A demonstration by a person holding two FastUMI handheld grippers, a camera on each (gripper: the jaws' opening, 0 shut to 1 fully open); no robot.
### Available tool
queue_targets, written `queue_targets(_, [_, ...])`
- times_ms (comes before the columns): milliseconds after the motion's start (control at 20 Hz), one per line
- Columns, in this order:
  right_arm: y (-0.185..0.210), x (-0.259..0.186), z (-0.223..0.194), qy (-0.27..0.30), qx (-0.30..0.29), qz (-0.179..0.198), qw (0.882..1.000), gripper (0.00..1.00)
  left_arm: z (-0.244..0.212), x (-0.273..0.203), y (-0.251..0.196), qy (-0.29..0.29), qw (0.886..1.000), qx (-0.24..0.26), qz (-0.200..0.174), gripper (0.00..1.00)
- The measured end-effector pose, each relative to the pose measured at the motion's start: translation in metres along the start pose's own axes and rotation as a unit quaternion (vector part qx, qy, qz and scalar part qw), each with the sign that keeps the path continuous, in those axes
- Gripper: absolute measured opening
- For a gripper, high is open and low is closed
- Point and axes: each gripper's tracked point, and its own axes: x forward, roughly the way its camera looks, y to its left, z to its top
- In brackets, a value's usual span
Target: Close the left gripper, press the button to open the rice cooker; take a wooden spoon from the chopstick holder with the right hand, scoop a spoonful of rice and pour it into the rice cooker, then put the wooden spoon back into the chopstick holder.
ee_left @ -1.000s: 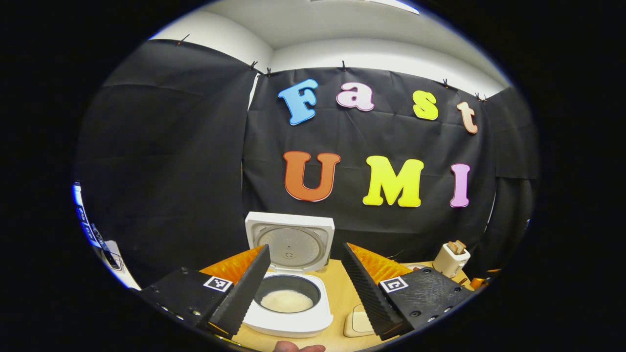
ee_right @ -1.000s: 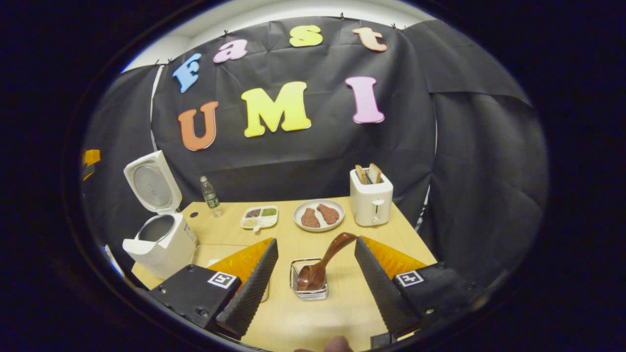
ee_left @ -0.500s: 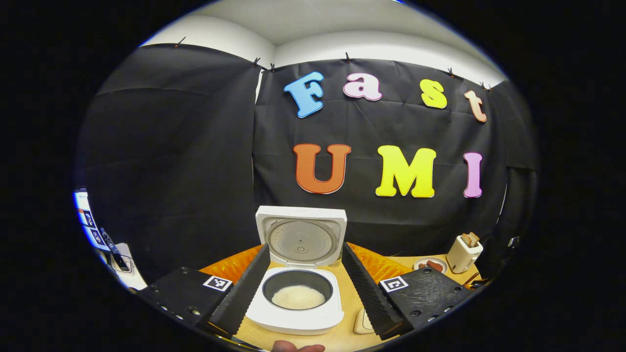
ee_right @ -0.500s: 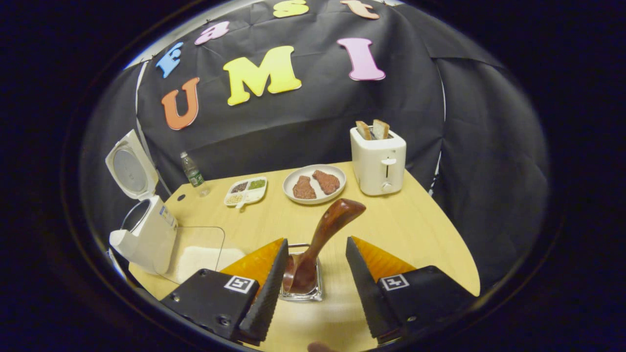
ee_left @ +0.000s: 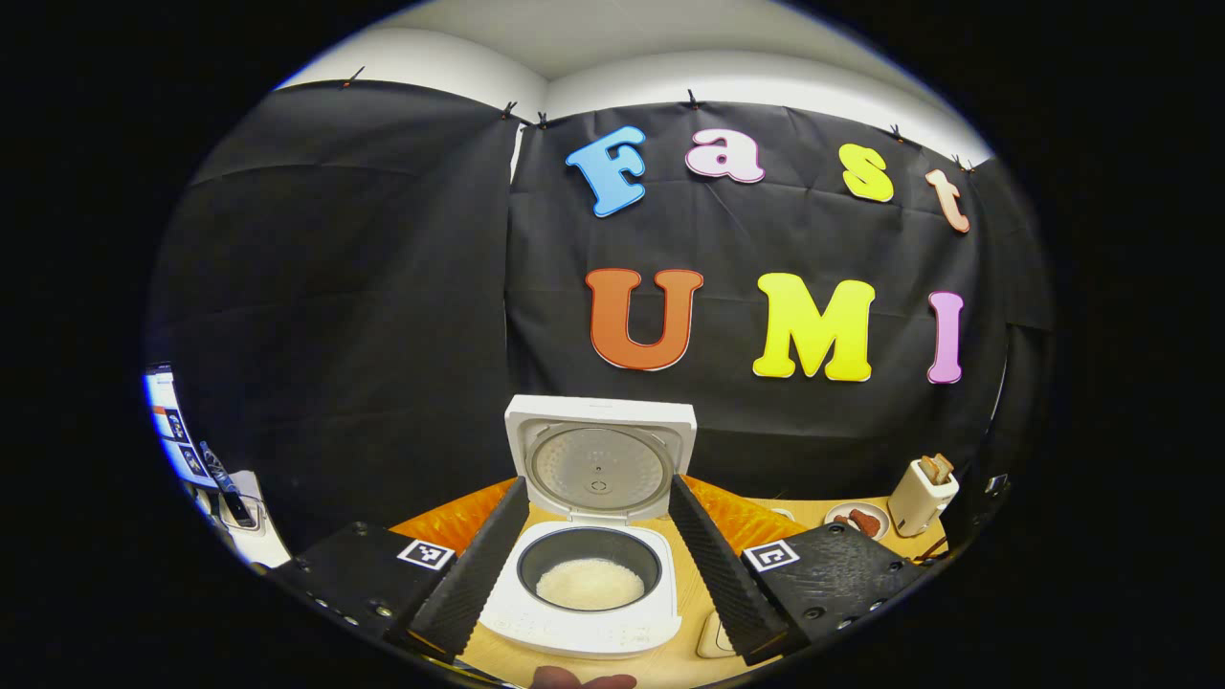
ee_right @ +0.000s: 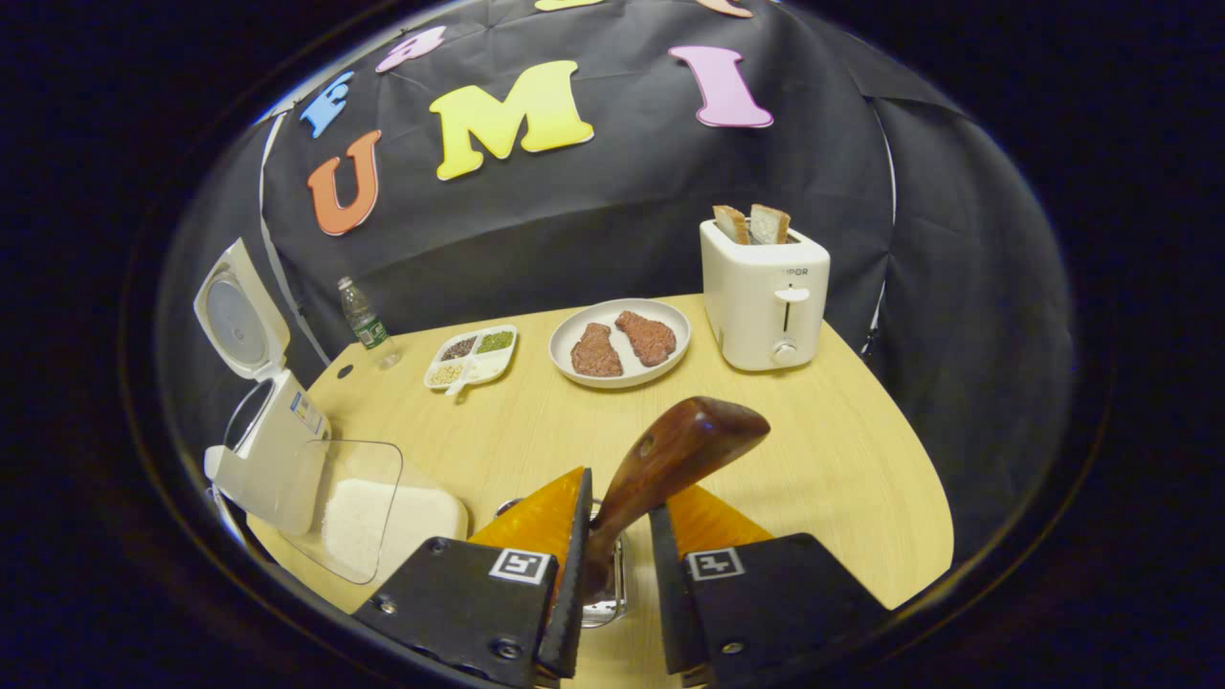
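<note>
Spoon grab under way: right gripper [ee_right: 615, 560] has fingers nearly together round the wooden spoon [ee_right: 670, 459] handle, w/ bowl end down in the chopstick holder [ee_right: 605, 598] at near table [ee_right: 861, 459] edge; can't tell if both pads press yet. Left gripper [ee_left: 595, 560] spread wide, hovering before the rice cooker [ee_left: 589, 584], lid up, rice in pot. Risks: handle is tilted and rounded, so a shallow pinch may slip or twist; lifting askew could drag the light holder along. Rice container [ee_right: 359, 512] sits near left, beside cooker.
</note>
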Motion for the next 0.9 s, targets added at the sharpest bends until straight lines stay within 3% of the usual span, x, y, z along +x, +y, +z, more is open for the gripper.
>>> queue_targets(200, [0.014,-0.01,0.004,0.007,0.027,0.009,1.0,0.23,-0.003,0.0,0.001,0.003,1.0,0.002,-0.013,0.94])
queue_targets(350, [0.026,-0.027,0.017,-0.003,0.014,0.0,1.0,0.15,-0.007,-0.005,0.004,0.001,0.999,0.009,-0.033,0.94])
queue_targets(700, [0.065,-0.097,0.087,-0.085,-0.064,-0.047,0.993,0.12,-0.008,-0.017,0.035,-0.015,0.998,0.024,-0.059,0.94])
queue_targets(900, [0.123,-0.135,0.122,-0.136,-0.077,-0.041,0.987,0.12,-0.01,-0.016,0.043,-0.019,0.996,0.019,-0.079,0.95])
